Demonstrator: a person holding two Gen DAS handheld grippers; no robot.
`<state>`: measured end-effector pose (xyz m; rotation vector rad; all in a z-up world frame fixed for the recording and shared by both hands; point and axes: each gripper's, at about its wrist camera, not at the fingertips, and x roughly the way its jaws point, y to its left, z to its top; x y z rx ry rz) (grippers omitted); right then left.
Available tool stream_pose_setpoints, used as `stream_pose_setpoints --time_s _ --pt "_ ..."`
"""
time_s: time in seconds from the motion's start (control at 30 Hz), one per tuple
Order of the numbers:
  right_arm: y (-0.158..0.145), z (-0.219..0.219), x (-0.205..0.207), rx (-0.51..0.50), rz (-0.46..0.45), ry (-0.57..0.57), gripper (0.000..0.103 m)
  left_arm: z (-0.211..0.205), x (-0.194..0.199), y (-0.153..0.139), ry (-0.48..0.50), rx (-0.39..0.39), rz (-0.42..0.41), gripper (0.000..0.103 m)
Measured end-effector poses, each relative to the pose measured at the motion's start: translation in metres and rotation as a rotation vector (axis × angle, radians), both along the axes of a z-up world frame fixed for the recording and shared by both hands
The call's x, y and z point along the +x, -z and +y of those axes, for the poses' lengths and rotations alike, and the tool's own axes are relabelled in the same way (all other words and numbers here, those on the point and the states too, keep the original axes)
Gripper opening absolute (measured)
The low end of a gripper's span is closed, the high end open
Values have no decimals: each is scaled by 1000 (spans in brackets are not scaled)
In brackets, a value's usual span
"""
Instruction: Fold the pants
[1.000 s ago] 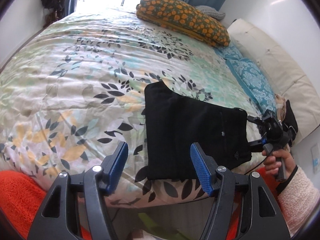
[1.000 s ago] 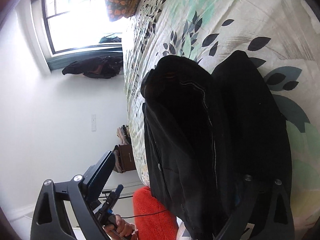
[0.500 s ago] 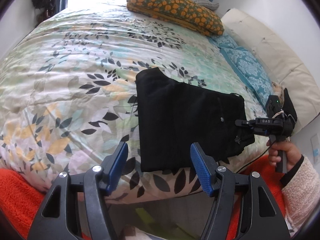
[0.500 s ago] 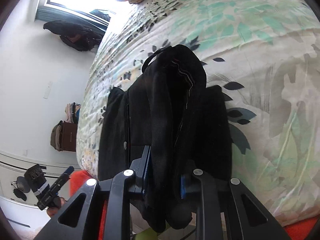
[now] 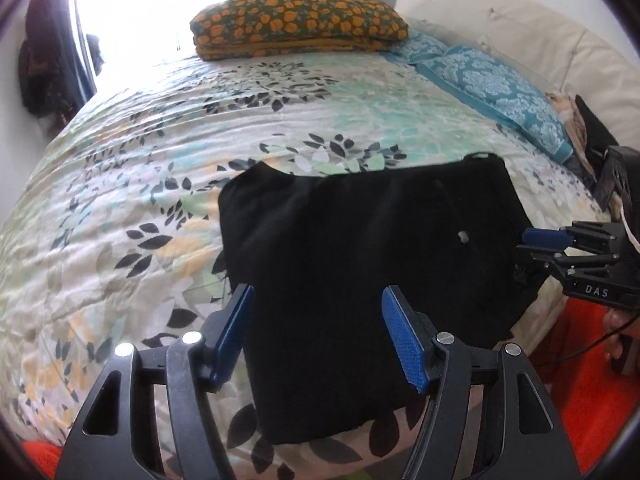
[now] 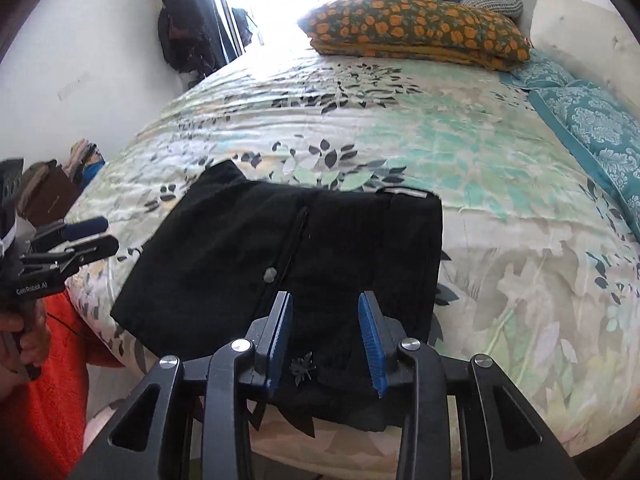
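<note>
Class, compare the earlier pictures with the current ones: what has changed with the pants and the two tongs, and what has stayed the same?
The right tongs, half a second ago clamped on a raised fold of the black pants, have just been opening and let go; the fold now lies flat. The left tongs opened slightly and moved in over the pants. The pants stay near the bedspread's edge, the orange-flowered pillow unmoved.
</note>
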<state>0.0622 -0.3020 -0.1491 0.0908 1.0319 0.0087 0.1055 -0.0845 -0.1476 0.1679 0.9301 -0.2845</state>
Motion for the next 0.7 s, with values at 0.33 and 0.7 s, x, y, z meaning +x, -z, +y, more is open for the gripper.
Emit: stream_pose_setpoints --time_s 0.33,0.7 --pt "-29 -47 -3 163 -87 102 35 11 31 -13 -35 -33 45 77" --pt "24 -45 91 106 -88 13 36 8 173 58 -212 -5 87 78"
